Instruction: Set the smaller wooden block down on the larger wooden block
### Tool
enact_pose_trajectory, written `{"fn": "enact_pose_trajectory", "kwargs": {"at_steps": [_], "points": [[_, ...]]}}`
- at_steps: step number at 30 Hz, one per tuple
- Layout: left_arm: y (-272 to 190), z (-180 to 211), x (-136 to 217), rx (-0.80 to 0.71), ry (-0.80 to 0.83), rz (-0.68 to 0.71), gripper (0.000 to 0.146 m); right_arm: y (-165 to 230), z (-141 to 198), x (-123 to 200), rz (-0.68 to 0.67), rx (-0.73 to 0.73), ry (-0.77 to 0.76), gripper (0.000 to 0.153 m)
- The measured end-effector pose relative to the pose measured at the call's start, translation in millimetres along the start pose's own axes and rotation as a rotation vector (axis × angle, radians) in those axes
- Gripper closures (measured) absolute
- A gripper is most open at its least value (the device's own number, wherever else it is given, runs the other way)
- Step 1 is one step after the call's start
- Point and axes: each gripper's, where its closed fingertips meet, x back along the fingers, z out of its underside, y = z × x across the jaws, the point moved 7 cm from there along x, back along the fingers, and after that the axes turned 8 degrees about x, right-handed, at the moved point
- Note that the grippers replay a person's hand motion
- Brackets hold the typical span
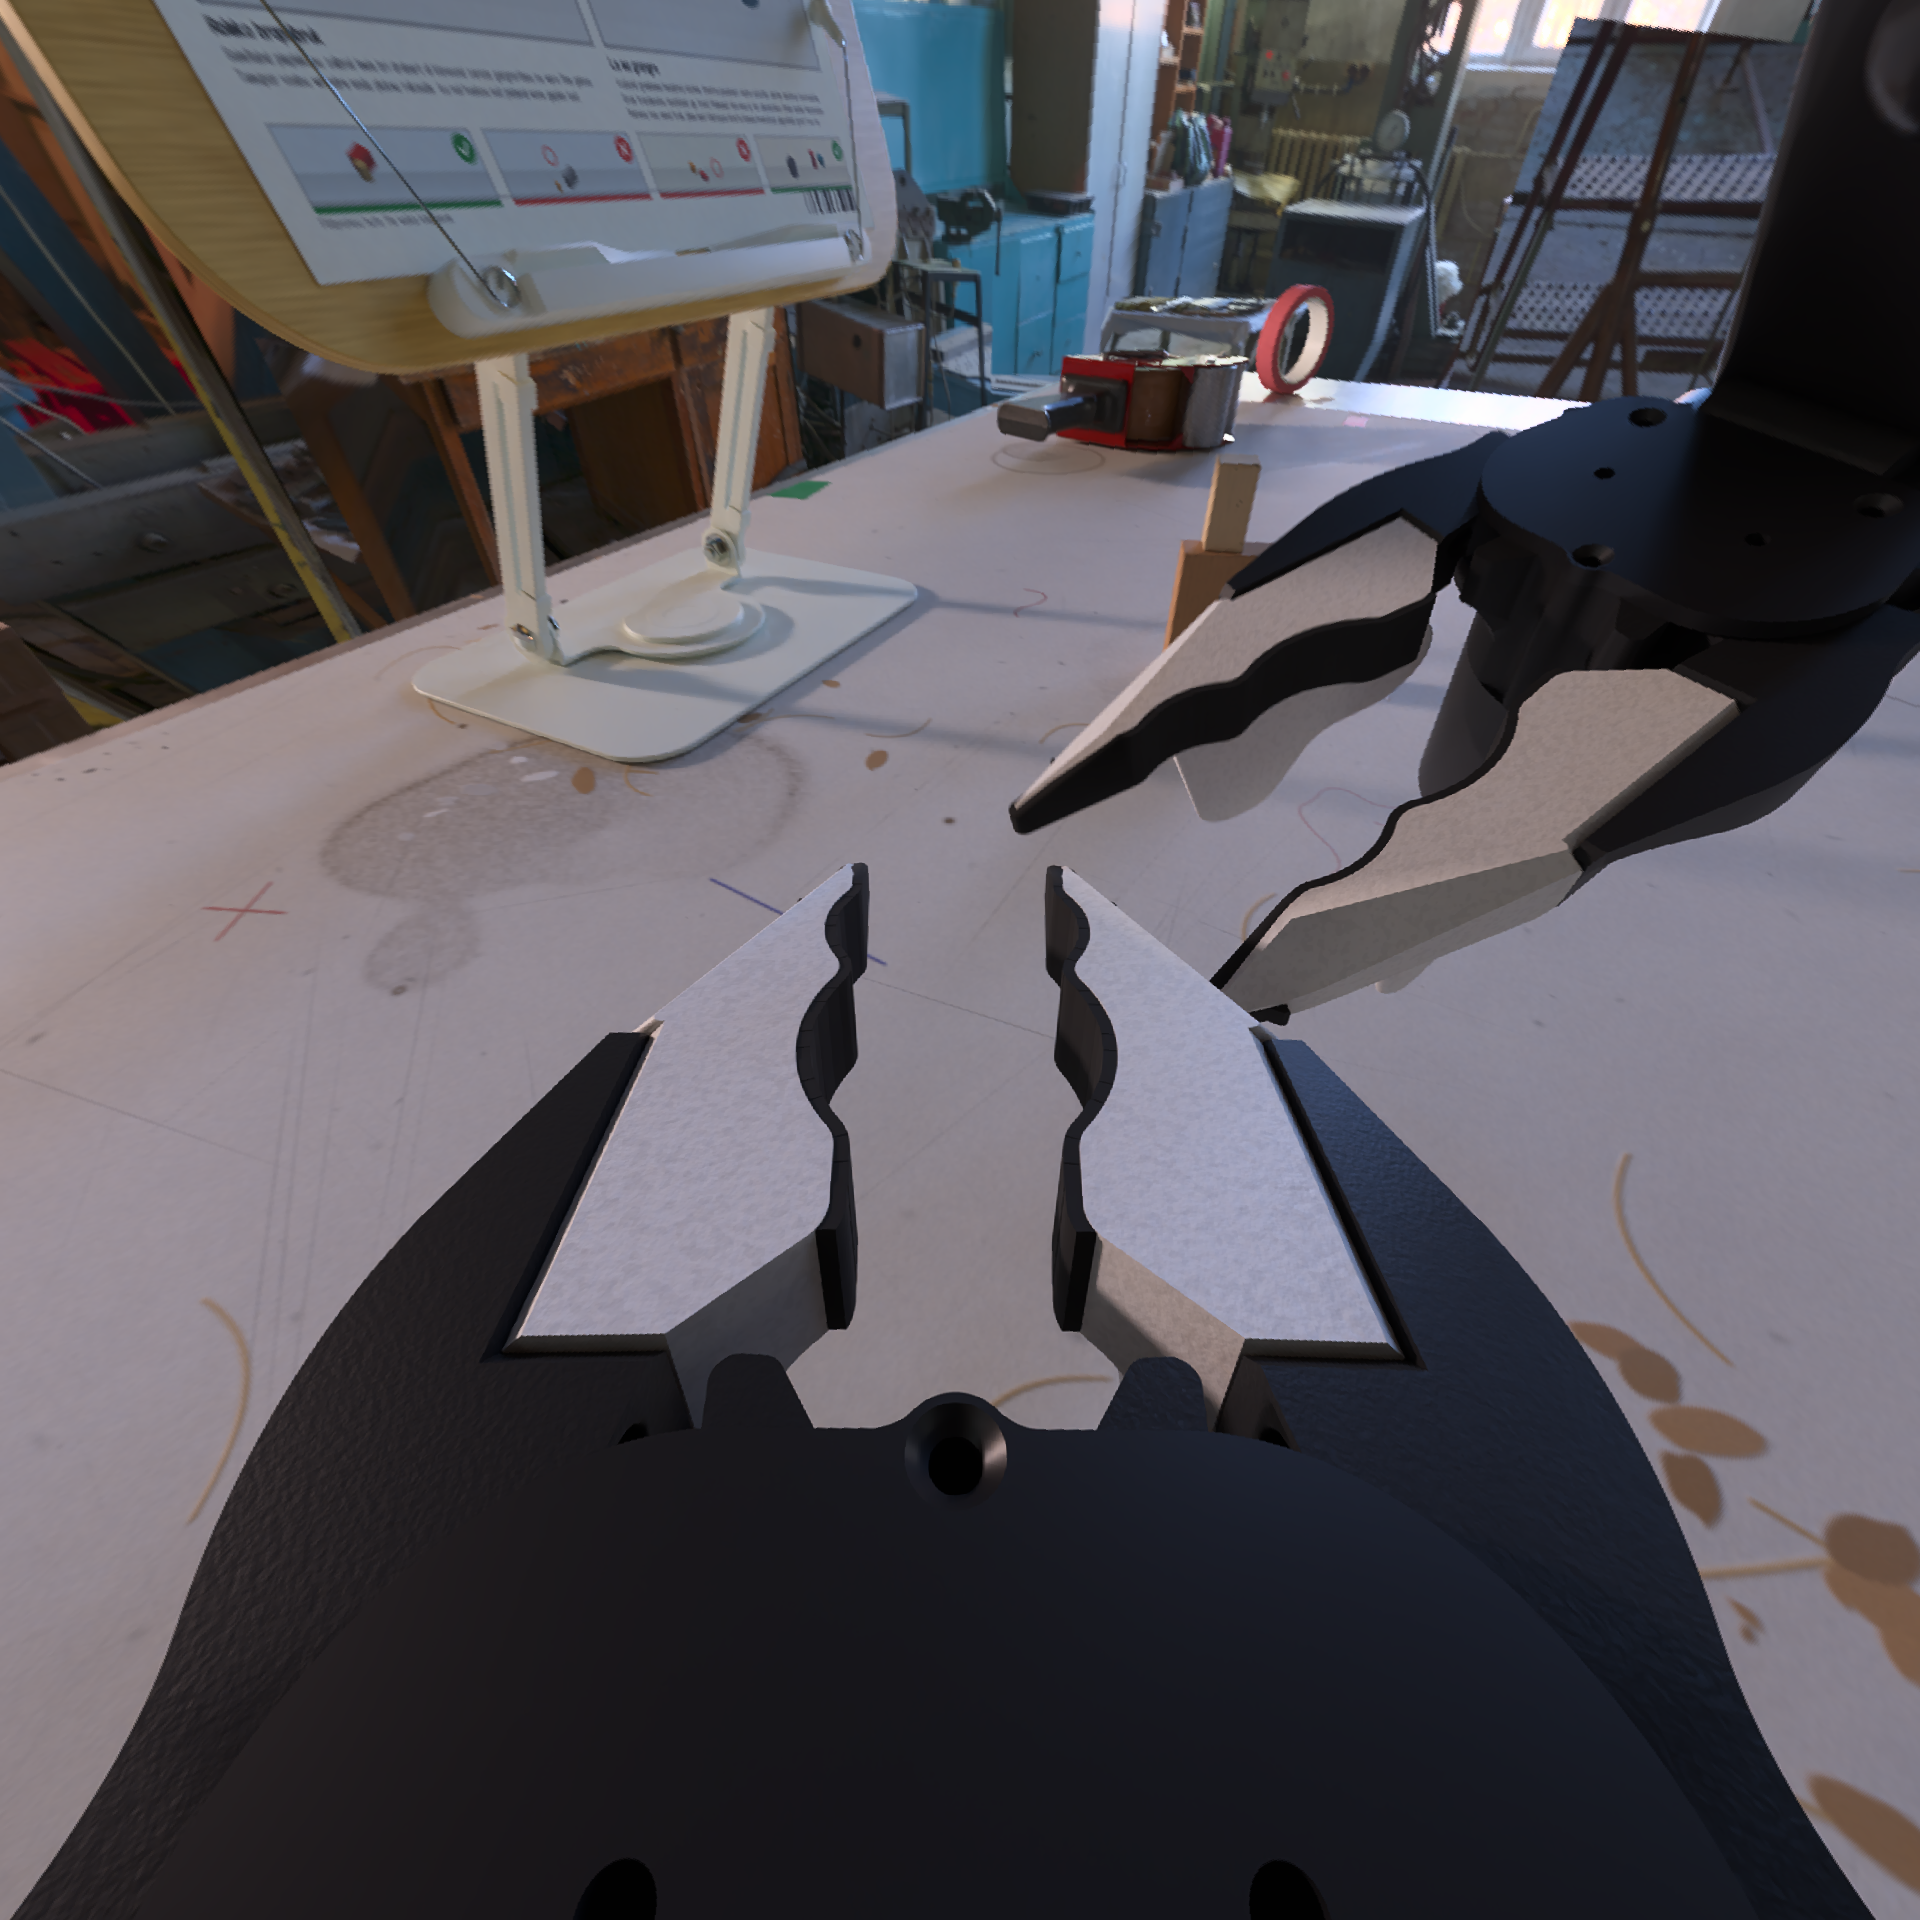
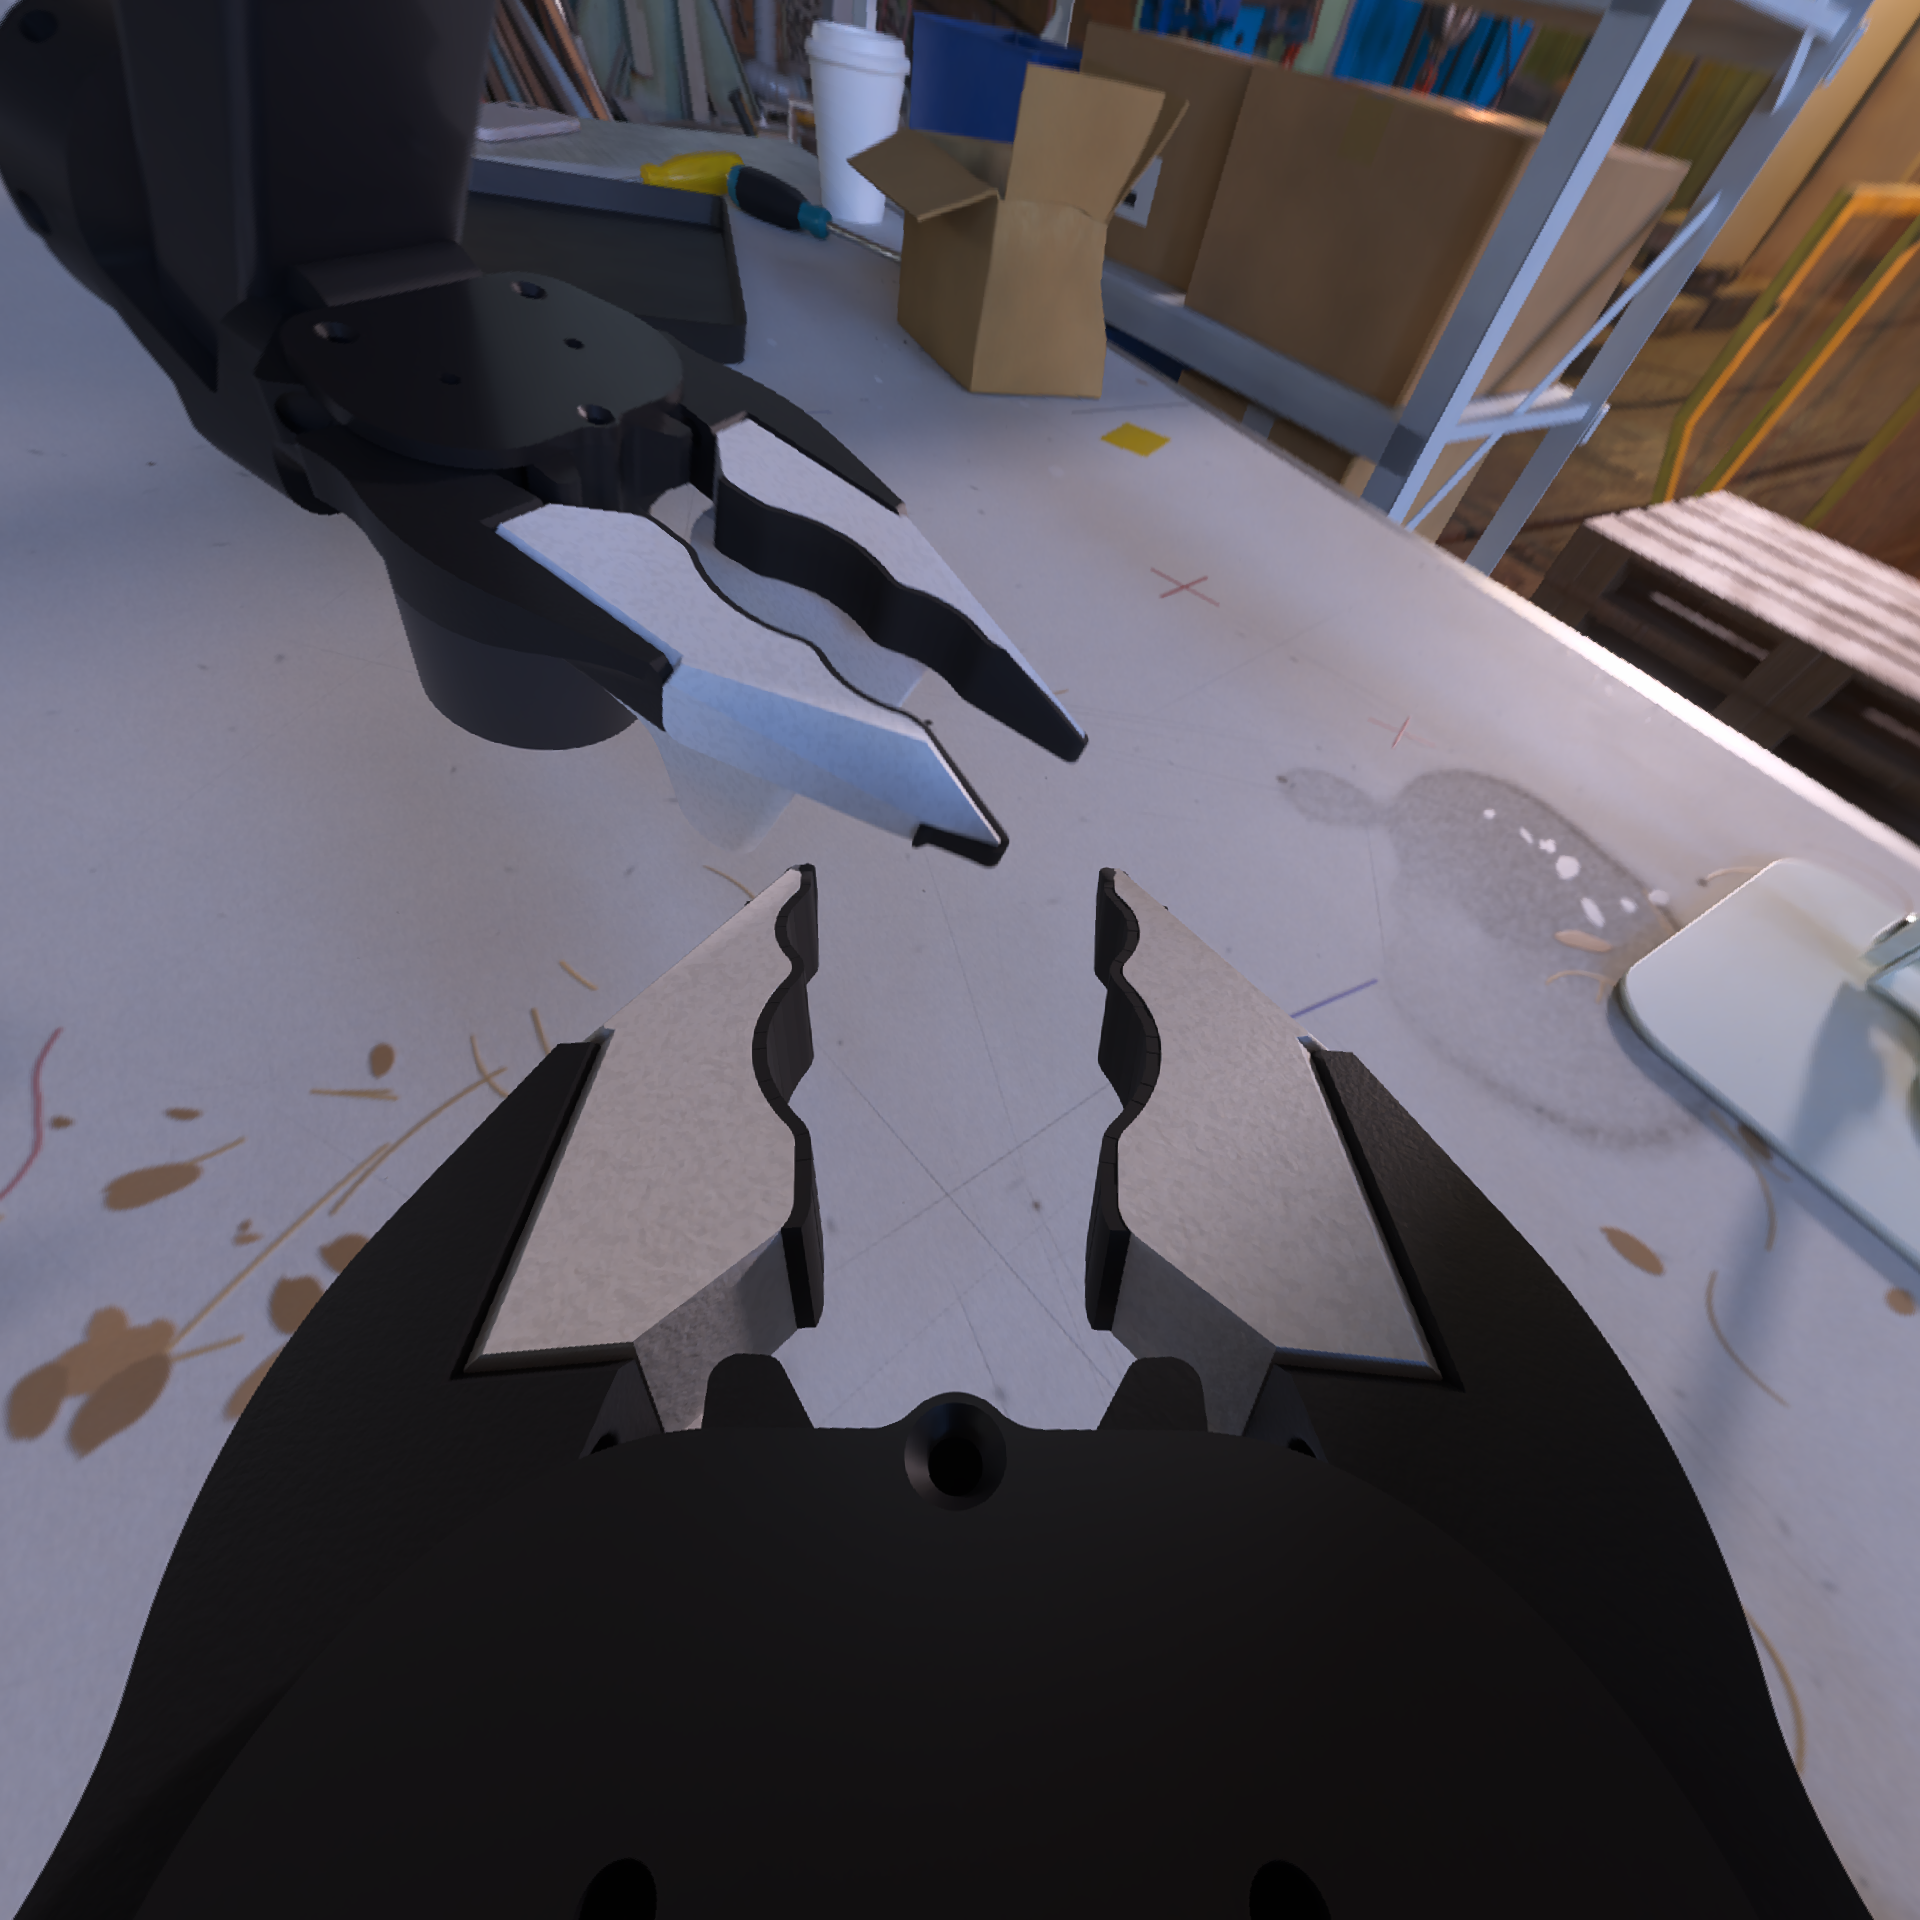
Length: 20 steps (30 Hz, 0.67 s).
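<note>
- White document stand (image 1: pixel 665 665) with printed board (image 1: pixel 540 135): on surface (image 1: pixel 312 1091)
- Red tape roll (image 1: pixel 1297 338): upright, far edge
- Open cardboard box (image 2: pixel 1013 270): beside white cup (image 2: pixel 854 114)
- Yellow-handled screwdriver (image 2: pixel 743 182): near cup
- Grey stain (image 2: pixel 1496 873): on surface

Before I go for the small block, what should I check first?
1. Left tool open and empty: ok.
2. Right tool open and empty: ok.
3. Small block in sight and upright: ok, left wrist view only.
4. Large block fully visible: not ok, a right tool finger covers part of it.
5. Blocks in right wrist view: not ok, neither shows.
6. Small block apart from large block: cannot tell.
</note>
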Motion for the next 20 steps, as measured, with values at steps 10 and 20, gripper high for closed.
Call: {"fn": "enact_pose_trajectory", "kwargs": {"at_steps": [10, 20], "points": [[-48, 20, 58, 0.1, 0.005, -0.174, 0.092, 11, -10, 72, 0.125, -0.025, -0.167, 0.082], [-56, 33, 220, 0.119, 0.063, -0.586, 0.055, 3, 57, 218, 0.379, -0.043, 0.113, 0.07]]}}
